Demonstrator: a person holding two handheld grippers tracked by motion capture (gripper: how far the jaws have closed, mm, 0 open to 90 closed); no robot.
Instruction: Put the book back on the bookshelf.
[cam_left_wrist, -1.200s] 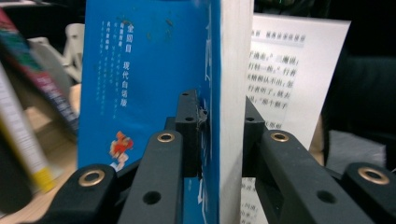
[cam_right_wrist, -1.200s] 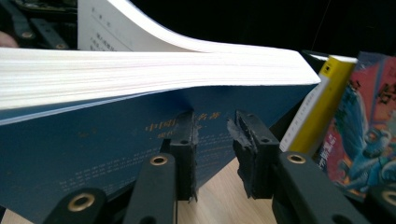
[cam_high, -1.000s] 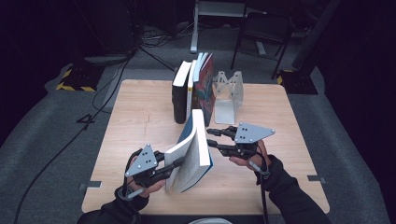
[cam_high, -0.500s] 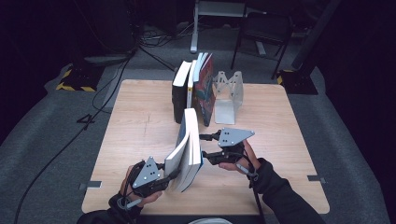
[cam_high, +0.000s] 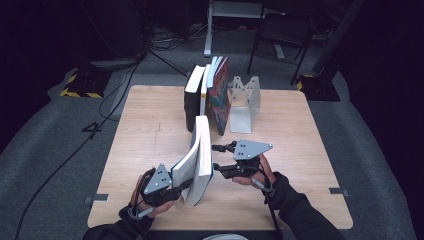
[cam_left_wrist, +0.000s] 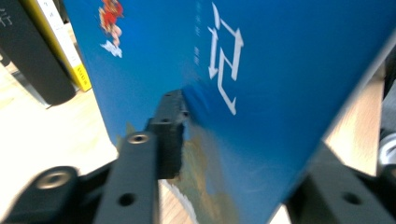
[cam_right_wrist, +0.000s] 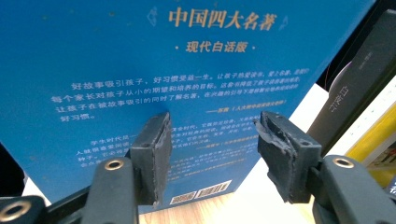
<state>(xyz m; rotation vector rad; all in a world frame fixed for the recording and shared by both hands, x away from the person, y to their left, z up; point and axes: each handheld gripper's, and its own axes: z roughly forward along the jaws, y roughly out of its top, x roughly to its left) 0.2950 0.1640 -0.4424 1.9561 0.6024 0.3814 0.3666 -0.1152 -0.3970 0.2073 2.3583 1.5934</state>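
Left claw (cam_high: 186, 186), lower left of centre in the high view, is pinching the thick blue-covered paperback book (cam_high: 198, 160) across its near lower end; in the left gripper view one black pad (cam_left_wrist: 170, 135) presses flat on the blue cover (cam_left_wrist: 261, 70), the other jaw reaches past the book's far side. Book stands on edge on the light wooden desk (cam_high: 300, 130), leaning left, pages fanning slightly. Right claw (cam_high: 219, 159), right of the book, is spread: its jaws have just been opening, and in the right gripper view both worn pads (cam_right_wrist: 152, 154) stand clear in front of the back cover (cam_right_wrist: 93, 56), nothing between them. Row of upright books (cam_high: 206, 95) sits behind, upper centre, against a white metal bookend (cam_high: 245, 102). Black spine (cam_left_wrist: 30, 56) and yellow spine (cam_left_wrist: 58, 37) show at upper left of the left gripper view.
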